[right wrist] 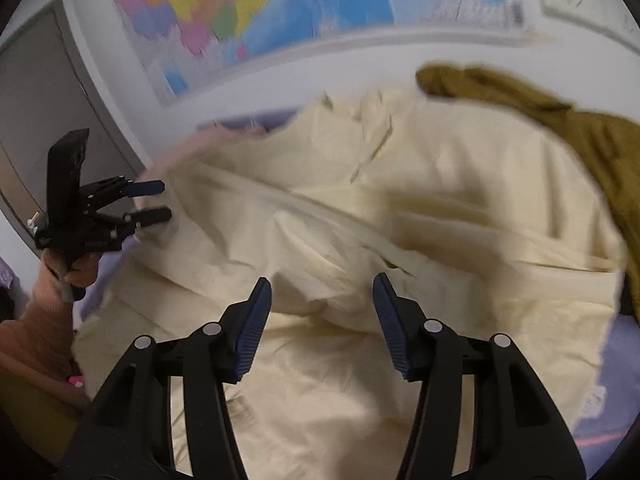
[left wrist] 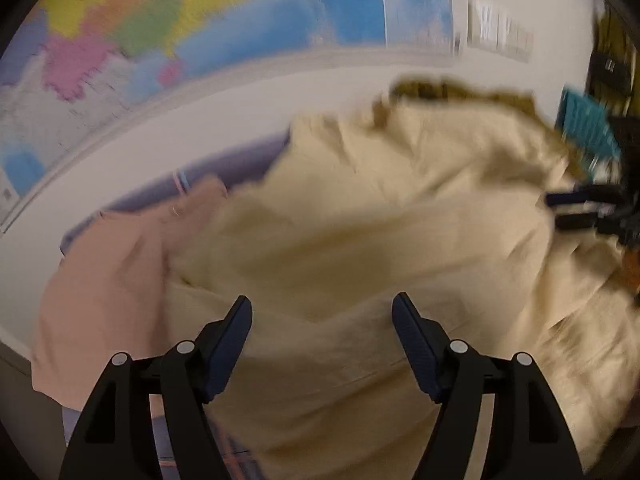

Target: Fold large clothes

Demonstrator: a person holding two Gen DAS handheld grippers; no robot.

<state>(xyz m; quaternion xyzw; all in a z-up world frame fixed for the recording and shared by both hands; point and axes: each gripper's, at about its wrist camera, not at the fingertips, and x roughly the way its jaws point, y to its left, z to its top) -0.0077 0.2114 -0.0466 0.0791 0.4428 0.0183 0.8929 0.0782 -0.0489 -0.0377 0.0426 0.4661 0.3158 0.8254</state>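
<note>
A large cream garment (left wrist: 360,216) (right wrist: 440,184) lies crumpled across a lavender surface, blurred in both views. My left gripper (left wrist: 322,305) hovers over its near edge, open, with nothing pinched between its fingers; the right wrist view shows it from the side (right wrist: 165,200), at the garment's left edge, held by a hand. My right gripper (right wrist: 322,282) stands open above a raised fold of the cream cloth, and its pads do not press on it. It appears at the far right of the left wrist view (left wrist: 557,210), also open.
A pink garment (left wrist: 104,292) lies left of the cream one. An olive garment (right wrist: 560,120) is heaped at the back right. A lavender sheet (right wrist: 616,392) covers the surface. A coloured map (left wrist: 160,24) hangs on the white wall behind. A grey door (right wrist: 36,92) stands at the left.
</note>
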